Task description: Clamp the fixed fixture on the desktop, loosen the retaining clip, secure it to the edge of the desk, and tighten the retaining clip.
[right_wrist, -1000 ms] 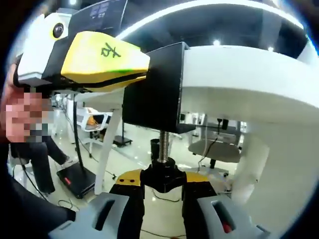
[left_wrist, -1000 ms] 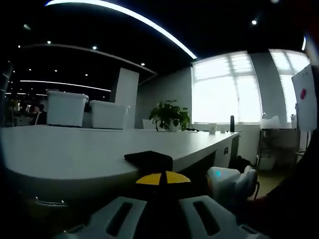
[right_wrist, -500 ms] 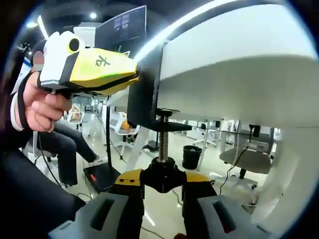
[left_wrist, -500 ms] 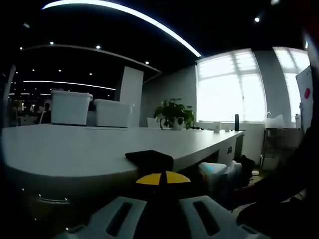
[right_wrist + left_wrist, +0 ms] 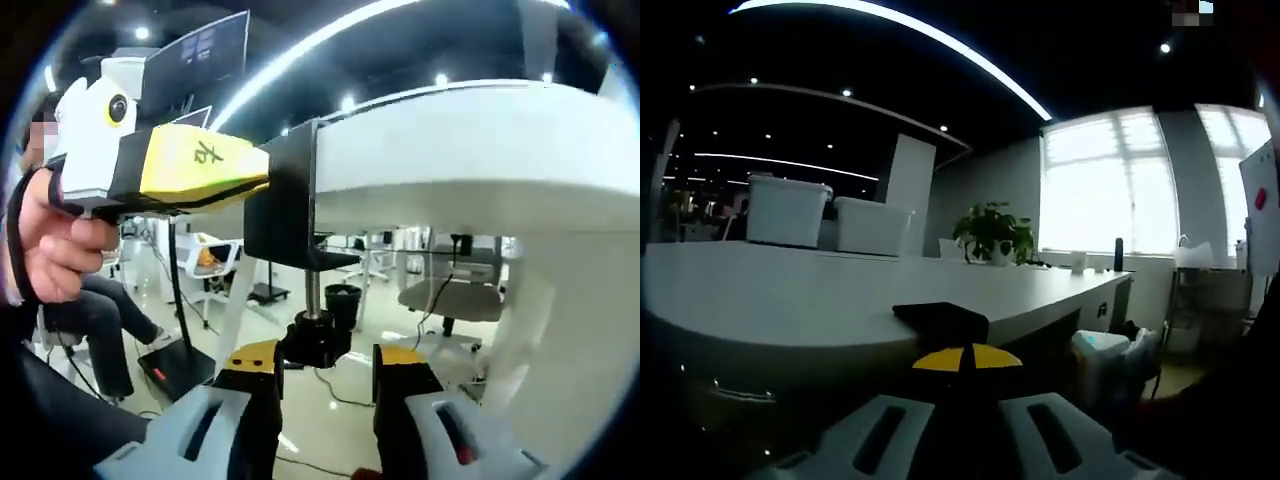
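I see the black metal clamp fixture (image 5: 290, 200) on the white worktop (image 5: 470, 150) edge; its top (image 5: 940, 322) hides my left jaws' grip. Right jaws spread beside the black screw knob (image 5: 312, 345).

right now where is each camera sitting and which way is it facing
Left gripper view: rides the left gripper at desk-edge height, looking across the desk top toward the plant and windows; its jaws are shut on the black clamp.
Right gripper view: rides the right gripper below the desk, looking up at its underside; its jaws are open beside the clamp's knob. A person's hand holds the left gripper.
Shared: the clamp on the desk edge.
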Available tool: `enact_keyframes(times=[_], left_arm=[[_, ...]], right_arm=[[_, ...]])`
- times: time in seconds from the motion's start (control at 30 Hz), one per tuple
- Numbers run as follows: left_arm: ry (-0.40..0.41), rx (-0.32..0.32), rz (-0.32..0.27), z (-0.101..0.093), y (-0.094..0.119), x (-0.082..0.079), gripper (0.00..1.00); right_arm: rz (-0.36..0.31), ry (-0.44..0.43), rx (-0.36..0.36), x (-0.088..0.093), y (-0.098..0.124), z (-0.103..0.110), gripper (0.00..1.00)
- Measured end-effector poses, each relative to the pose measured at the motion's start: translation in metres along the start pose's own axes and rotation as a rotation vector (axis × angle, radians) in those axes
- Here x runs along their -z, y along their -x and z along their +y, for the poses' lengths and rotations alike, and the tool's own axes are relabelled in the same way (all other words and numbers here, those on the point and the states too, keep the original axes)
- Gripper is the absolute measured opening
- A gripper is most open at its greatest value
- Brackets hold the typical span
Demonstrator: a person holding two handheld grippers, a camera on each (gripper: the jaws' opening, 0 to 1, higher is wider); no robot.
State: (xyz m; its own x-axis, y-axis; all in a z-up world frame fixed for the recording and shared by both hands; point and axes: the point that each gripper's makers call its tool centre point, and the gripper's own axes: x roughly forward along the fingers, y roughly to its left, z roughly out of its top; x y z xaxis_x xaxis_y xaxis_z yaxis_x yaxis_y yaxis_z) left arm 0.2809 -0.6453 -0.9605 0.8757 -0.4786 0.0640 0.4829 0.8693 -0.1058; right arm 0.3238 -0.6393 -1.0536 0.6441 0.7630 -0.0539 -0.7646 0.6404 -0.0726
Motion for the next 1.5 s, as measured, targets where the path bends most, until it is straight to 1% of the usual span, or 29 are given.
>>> enact_keyframes(times=[0.03,0.07,0.1,0.13,0.17,0.23,0.27,0.3,0.33,0.4,0.5,0.6,0.67,0.73,0.77,0.8,0.87,0.93,0.97,1.0,1.07,1.2,1.23,1.27,1.3,1.33,1.4,1.43,1.5], left_arm=[[0.001,0.000,-0.001,0.000,0.000,0.000,0.01],[0.005,-0.001,-0.004,0.000,0.000,0.000,0.01],[0.009,-0.003,-0.007,0.000,0.000,0.000,0.01],[0.012,-0.003,-0.010,0.000,0.000,0.000,0.01],[0.017,-0.002,-0.016,0.000,0.001,0.000,0.01],[0.041,-0.003,-0.030,0.000,0.001,0.000,0.01],[0.042,-0.002,-0.036,0.000,0.002,0.001,0.01],[0.043,0.001,-0.041,0.000,0.002,0.001,0.01],[0.056,0.003,-0.040,0.001,0.002,0.001,0.01],[0.068,0.007,-0.043,0.002,0.003,0.001,0.01],[0.072,0.015,-0.044,0.002,0.004,0.002,0.01],[0.096,0.020,-0.046,0.004,0.005,0.005,0.01],[0.102,0.020,-0.043,0.005,0.006,0.006,0.01],[0.101,0.029,-0.039,0.005,0.006,0.006,0.01],[0.089,0.050,-0.033,0.004,0.004,0.005,0.01],[0.082,0.057,-0.028,0.004,0.004,0.005,0.01],[0.081,0.052,-0.025,0.003,0.004,0.005,0.01],[0.082,0.044,-0.029,0.003,0.005,0.005,0.01],[0.084,0.043,-0.030,0.003,0.004,0.005,0.01],[0.088,0.044,-0.031,0.003,0.005,0.005,0.01],[0.093,0.044,-0.033,0.003,0.005,0.005,0.01],[0.087,0.042,-0.028,0.004,0.004,0.006,0.01],[0.078,0.041,-0.027,0.004,0.004,0.006,0.01],[0.073,0.041,-0.026,0.004,0.004,0.006,0.01],[0.071,0.040,-0.025,0.003,0.004,0.005,0.01],[0.063,0.037,-0.024,0.003,0.004,0.006,0.01],[0.055,0.038,-0.022,0.004,0.004,0.005,0.01],[0.059,0.040,-0.019,0.004,0.004,0.005,0.01],[0.054,0.041,-0.012,0.003,0.004,0.005,0.01]], right_arm=[[-0.010,0.013,0.029,-0.002,0.003,0.000,0.36],[-0.027,0.001,0.058,-0.005,0.002,-0.003,0.36],[-0.032,0.004,0.071,-0.006,0.002,-0.001,0.36],[-0.022,0.000,0.104,-0.005,0.004,0.001,0.37],[-0.009,-0.007,0.145,-0.002,0.004,0.003,0.40],[0.001,-0.017,0.204,0.000,0.002,0.007,0.49],[-0.002,-0.016,0.218,0.000,0.001,0.008,0.51],[0.002,-0.019,0.239,0.001,0.001,0.008,0.50],[0.011,-0.029,0.280,0.003,0.000,0.008,0.50],[0.015,-0.038,0.323,0.004,-0.002,0.009,0.50],[0.009,0.002,0.403,0.002,-0.003,0.008,0.49],[0.015,0.019,0.450,0.002,-0.004,0.006,0.48],[0.012,0.011,0.465,0.001,-0.005,0.004,0.48],[0.009,0.019,0.482,0.000,-0.006,0.002,0.45],[0.008,0.023,0.486,-0.001,-0.006,0.001,0.43],[0.008,0.026,0.488,-0.002,-0.007,0.001,0.41],[0.012,0.038,0.497,-0.004,-0.010,0.000,0.37],[0.020,0.050,0.505,-0.005,-0.011,-0.001,0.25],[0.025,0.056,0.513,-0.004,-0.012,-0.001,0.24],[0.024,0.063,0.509,-0.005,-0.012,-0.001,0.23],[0.019,0.048,0.507,-0.005,-0.013,-0.001,0.23],[0.010,0.092,0.492,-0.005,-0.009,-0.001,0.22],[-0.005,0.113,0.451,-0.007,-0.010,0.001,0.22],[-0.013,0.116,0.429,-0.008,-0.009,0.002,0.21],[-0.018,0.136,0.407,-0.009,-0.009,0.003,0.21],[-0.023,0.167,0.366,-0.007,-0.012,0.003,0.21],[-0.032,0.157,0.301,-0.004,-0.015,0.004,0.21],[-0.029,0.173,0.245,-0.003,-0.017,0.005,0.21],[-0.035,0.166,0.154,-0.004,-0.018,0.007,0.20]])
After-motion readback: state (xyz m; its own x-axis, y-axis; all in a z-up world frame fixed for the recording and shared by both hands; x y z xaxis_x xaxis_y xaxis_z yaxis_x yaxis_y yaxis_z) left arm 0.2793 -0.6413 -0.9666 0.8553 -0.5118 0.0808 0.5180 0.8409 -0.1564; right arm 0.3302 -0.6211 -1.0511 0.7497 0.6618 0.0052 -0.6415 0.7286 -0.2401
